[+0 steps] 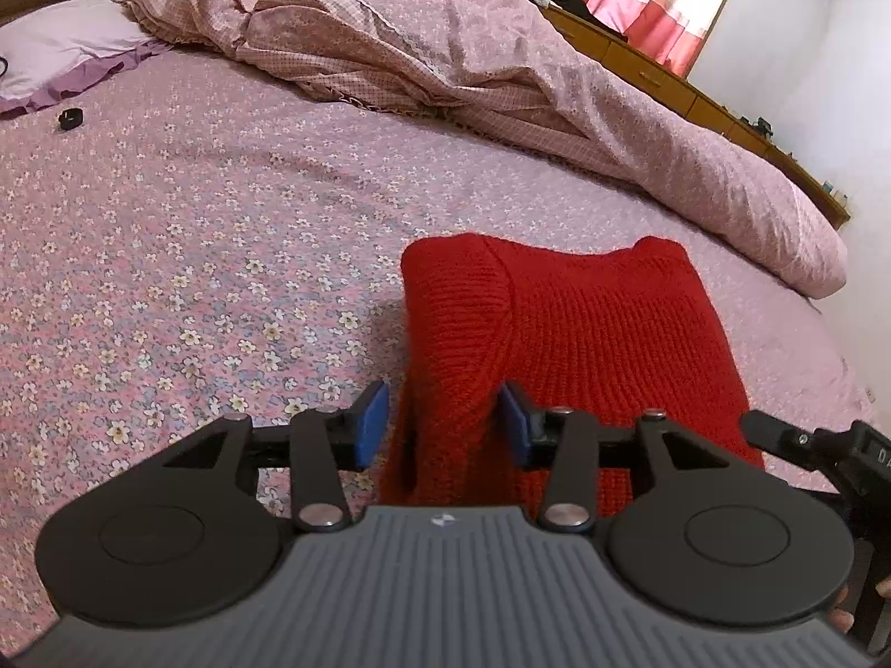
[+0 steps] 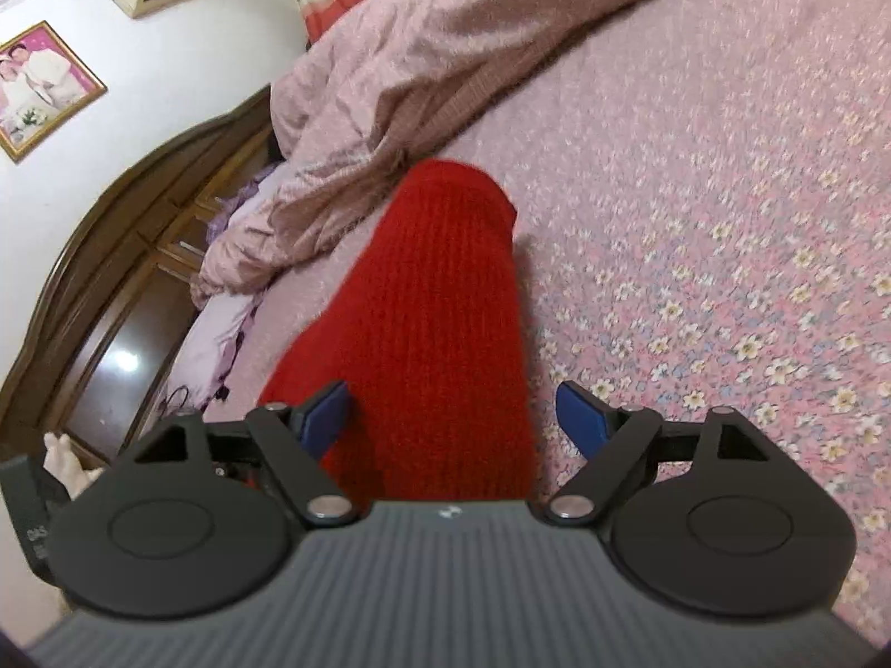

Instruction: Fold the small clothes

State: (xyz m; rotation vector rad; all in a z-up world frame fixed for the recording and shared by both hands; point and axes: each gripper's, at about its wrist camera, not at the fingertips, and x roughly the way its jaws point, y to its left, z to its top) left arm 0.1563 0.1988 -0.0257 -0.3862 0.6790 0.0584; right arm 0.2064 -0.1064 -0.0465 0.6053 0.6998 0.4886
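My left gripper [image 1: 442,426]: 2 blue pads, half apart; a fold of the sweater stands between them, right pad touching the knit, left pad just clear.
My right gripper [image 2: 455,423]: 2 blue pads spread wide, the sweater between them, right pad clear of it, nothing held.
Red sweater [image 1: 573,334]: 1, knitted, folded, lying on the bedsheet just before my fingers.
Bedsheet [image 1: 167,278]: 1, pink with small flowers.
Quilt [image 1: 417,44]: 1, pink, bunched behind the sweater.
Pillow [image 1: 50,55]: 1, lilac, far left.
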